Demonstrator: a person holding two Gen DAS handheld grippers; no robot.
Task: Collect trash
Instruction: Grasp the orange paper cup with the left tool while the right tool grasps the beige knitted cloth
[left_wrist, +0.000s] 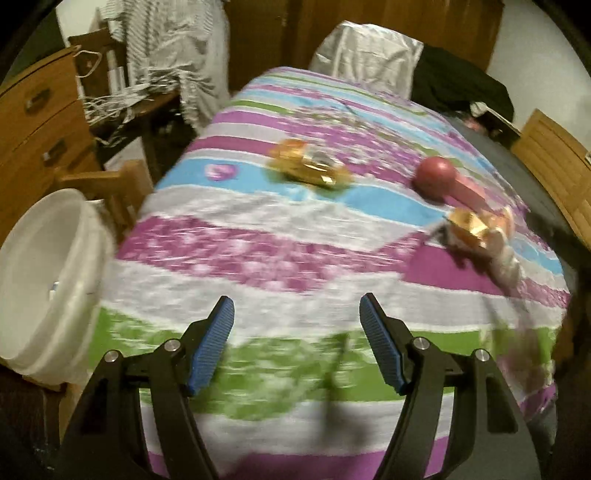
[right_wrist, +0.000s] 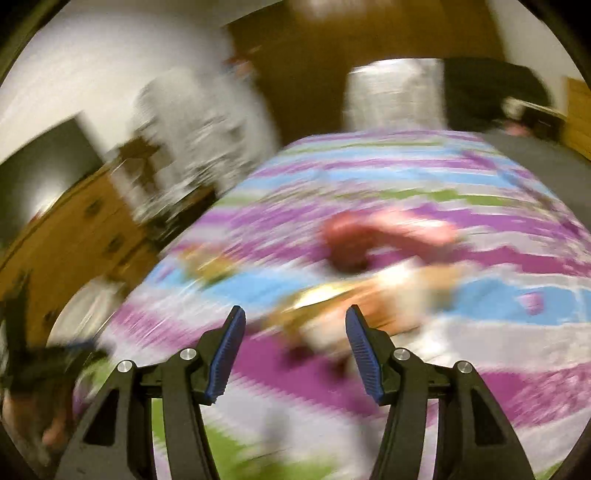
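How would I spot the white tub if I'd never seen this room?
Start at the striped bedspread in purple, blue, green and white. Follow its left edge toward the wooden drawers; beside the bed there stands the white plastic tub. It is the only big, round, open-topped white container, unlike the small gold wrappers lying on the spread.

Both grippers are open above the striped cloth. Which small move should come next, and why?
Probably bring the right gripper forward and down onto the gold wrapper pile just ahead of its open, empty jaws. It looks like the nearest trash. The left gripper is also open and empty, with bare striped cloth ahead of it, and the white bucket stands at the table's left edge.
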